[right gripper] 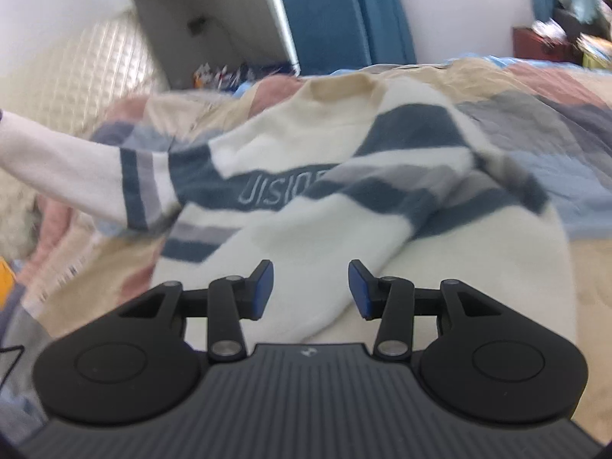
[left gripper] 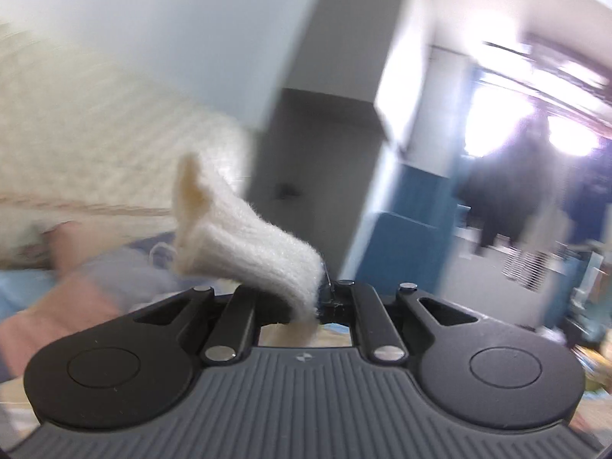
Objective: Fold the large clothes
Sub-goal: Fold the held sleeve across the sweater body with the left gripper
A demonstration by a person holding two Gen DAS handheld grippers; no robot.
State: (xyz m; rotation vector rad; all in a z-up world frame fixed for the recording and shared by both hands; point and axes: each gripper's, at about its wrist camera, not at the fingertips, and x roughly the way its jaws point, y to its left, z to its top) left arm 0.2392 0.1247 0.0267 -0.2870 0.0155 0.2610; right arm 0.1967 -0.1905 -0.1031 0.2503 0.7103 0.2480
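Note:
A cream knit sweater (right gripper: 306, 210) with dark blue and grey stripes and stitched letters lies rumpled on the bed. One sleeve (right gripper: 69, 168) stretches off to the left, lifted. My left gripper (left gripper: 319, 298) is shut on the cream ribbed sleeve cuff (left gripper: 244, 237) and holds it up in the air, tilted toward the wall. My right gripper (right gripper: 310, 290) is open and empty, hovering just above the sweater's cream lower part, with blue pads (right gripper: 264, 287) showing.
The bed has a patchwork quilt (right gripper: 554, 145) in pink, beige, grey and blue. A cream padded headboard (right gripper: 76, 76) stands at the left. A blue chair (right gripper: 325, 15) and cluttered shelves (right gripper: 566, 7) stand beyond the bed. A bright window (left gripper: 516, 122) is far right.

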